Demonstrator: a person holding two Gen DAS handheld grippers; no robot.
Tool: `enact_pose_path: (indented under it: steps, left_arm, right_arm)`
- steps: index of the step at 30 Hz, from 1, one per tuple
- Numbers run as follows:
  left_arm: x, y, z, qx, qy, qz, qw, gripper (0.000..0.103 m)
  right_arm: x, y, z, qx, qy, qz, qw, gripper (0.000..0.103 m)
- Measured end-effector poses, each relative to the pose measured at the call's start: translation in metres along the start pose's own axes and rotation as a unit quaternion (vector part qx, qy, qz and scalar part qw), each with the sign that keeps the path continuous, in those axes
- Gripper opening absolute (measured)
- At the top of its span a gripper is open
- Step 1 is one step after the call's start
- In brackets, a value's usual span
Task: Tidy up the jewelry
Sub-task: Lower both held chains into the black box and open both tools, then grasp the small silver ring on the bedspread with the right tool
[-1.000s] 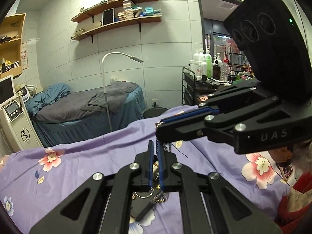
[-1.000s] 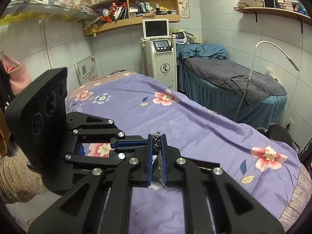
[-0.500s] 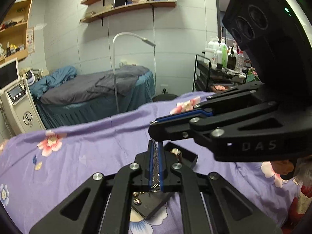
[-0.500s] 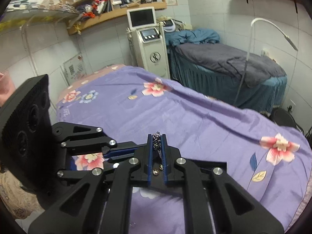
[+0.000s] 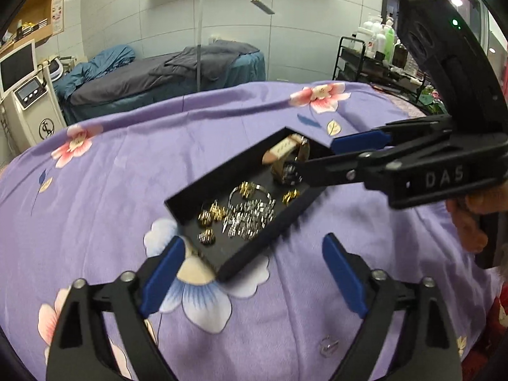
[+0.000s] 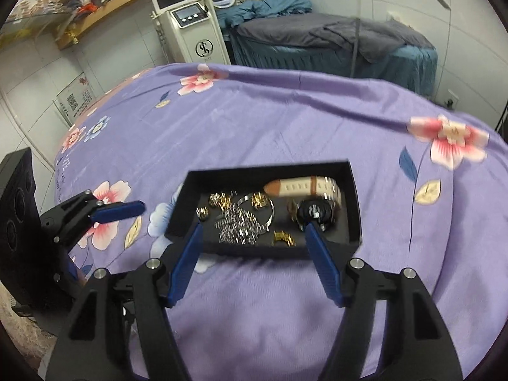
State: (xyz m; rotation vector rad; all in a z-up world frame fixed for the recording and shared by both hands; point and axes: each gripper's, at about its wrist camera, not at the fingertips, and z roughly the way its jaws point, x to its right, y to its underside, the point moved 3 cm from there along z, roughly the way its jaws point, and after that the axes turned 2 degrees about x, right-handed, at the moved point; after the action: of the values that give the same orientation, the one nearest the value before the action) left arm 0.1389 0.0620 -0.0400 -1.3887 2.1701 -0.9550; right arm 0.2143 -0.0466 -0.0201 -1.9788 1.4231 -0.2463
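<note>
A black jewelry tray lies on the purple flowered bedspread. In it lie a silver chain, gold earrings, a silver ring hoop and a beige-strap watch. My left gripper is open and empty just before the tray's near corner. My right gripper is open and empty over the tray's near edge; it shows in the left wrist view reaching over the watch.
A small silver piece lies loose on the bedspread near the left gripper. Behind are a treatment bed, a white machine, a floor lamp and a bottle cart.
Both grippers were shut on the silver chain held up between them. Both have opened and tipped down; the chain now lies in the tray.
</note>
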Motion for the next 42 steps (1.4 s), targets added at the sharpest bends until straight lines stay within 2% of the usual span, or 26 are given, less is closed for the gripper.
enact_pose_path:
  steps: [3, 10, 15, 22, 29, 32, 36, 42]
  left_arm:
    - [-0.001, 0.013, -0.001, -0.007, 0.008, -0.015, 0.9998, 0.097]
    - [-0.003, 0.039, -0.003, -0.026, 0.002, -0.04, 0.9989, 0.097]
    - [-0.004, 0.057, -0.011, -0.035, -0.004, -0.053, 0.998, 0.097]
    - [-0.004, 0.078, -0.026, -0.042, -0.009, -0.064, 0.997, 0.097]
    - [-0.013, 0.09, -0.037, -0.042, -0.028, -0.083, 0.9952, 0.097]
    - [-0.018, 0.093, -0.04, -0.038, -0.028, -0.097, 0.9942, 0.097]
    - [-0.022, 0.095, -0.04, -0.035, -0.031, -0.11, 0.9928, 0.097]
    - [-0.027, 0.095, -0.044, -0.028, -0.031, -0.122, 0.9917, 0.097]
  right_arm:
    - [0.005, 0.017, 0.001, -0.01, -0.001, 0.008, 1.0, 0.067]
    - [-0.006, 0.057, -0.002, -0.024, 0.006, -0.04, 0.999, 0.067]
    - [-0.015, 0.08, -0.01, -0.033, -0.024, -0.049, 0.998, 0.067]
    - [-0.041, 0.105, -0.014, -0.052, -0.061, -0.093, 0.992, 0.067]
    - [-0.04, 0.132, -0.017, -0.062, -0.085, -0.092, 0.99, 0.067]
    - [-0.045, 0.136, -0.017, -0.06, -0.09, -0.109, 0.988, 0.061]
    - [-0.06, 0.134, -0.015, -0.058, -0.102, -0.139, 0.983, 0.049]
    - [-0.096, 0.132, 0.007, -0.068, -0.084, -0.211, 0.972, 0.045]
